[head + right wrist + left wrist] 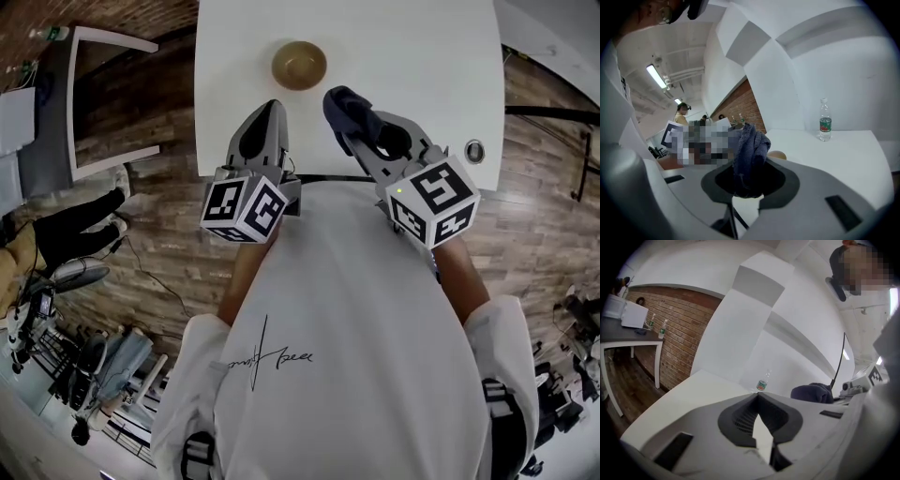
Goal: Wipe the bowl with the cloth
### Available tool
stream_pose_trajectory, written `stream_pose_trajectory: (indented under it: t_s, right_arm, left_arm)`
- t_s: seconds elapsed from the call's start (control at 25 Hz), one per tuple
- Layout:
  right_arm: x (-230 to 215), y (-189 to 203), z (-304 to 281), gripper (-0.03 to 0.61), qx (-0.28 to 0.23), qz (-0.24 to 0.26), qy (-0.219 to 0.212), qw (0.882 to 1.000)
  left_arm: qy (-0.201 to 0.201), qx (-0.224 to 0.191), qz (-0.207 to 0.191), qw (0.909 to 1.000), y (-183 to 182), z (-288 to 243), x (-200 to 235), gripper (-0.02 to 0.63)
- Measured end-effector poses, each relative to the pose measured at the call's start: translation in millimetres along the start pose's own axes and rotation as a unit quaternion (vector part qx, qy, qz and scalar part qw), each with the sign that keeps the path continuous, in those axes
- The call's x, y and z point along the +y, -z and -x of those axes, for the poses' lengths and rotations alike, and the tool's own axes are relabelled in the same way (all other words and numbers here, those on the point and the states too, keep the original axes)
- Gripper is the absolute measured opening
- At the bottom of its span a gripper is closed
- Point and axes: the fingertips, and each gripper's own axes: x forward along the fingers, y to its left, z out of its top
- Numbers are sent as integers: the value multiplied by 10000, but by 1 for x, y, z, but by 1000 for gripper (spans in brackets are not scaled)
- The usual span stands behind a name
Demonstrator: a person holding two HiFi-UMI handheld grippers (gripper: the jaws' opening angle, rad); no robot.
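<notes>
On the white table [412,56], at twelve o'clock from us, the bowl [299,65] sits apart from both grippers. Our right gripper [354,124] clamps the dark cloth [345,105]; our left gripper [269,114] is closed on nothing. Wiping seems not yet begun. Next, we lower the cloth into the bowl.

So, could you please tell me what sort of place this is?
Probably an indoor studio or office-type workspace: a white table stands on a wood-plank floor, with an exposed brick wall and ceiling strip lights.
</notes>
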Motion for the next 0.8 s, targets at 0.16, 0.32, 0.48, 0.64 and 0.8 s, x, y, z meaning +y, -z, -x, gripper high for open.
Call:
stream_pose_trajectory:
  t_s: [0.16,0.32,0.48,0.64,0.8]
  right_arm:
    - [4,-4,6,89,-207,13,238,9995]
    - [-5,-7,15,89,-354,128,568,9977]
    - [-4,-10,22,89,-499,257,666,9962]
    - [-12,-9,31,89,-689,117,712,9950]
    - [-15,-9,40,88,-748,169,765,9941]
  left_arm:
    - [173,-77,-59,9998,-1,5,-16,-3]
    - [287,-148,-103,9994,1,6,-28,-3]
    - [172,-378,-200,9989,-7,12,-30,-3]
    - [113,-500,-276,9983,-7,13,-35,-5]
    - [136,-585,-115,9981,-3,14,-41,-6]
